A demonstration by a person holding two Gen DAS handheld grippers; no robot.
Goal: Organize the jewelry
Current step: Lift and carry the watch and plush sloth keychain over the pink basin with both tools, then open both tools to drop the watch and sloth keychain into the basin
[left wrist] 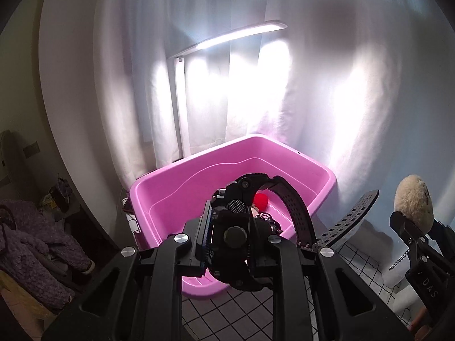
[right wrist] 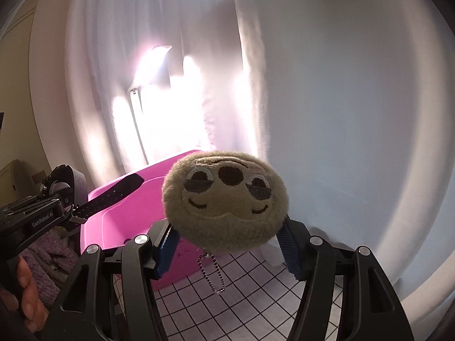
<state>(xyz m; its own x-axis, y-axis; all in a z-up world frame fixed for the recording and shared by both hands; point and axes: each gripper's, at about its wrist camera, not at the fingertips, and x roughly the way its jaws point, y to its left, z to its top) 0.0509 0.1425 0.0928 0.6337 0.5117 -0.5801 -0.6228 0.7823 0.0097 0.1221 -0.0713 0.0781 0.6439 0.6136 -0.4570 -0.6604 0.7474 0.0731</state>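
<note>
Left hand-held gripper sits nearest the lens; we see it pinching a black wristwatch by the case, straps splaying free above the pink tub. We hold the right hand-held gripper around a plush sloth keychain, pads squeezing its soft sides, ball chain dangling over the checked tabletop.

Risks as we judge them:
- The watch grip is narrow; a swinging strap could lever the case out of the jaws.
- Plush compresses and may creep out.
- The loose chain could snag the tub rim.
- The two loads are close and could collide over the tub.
</note>
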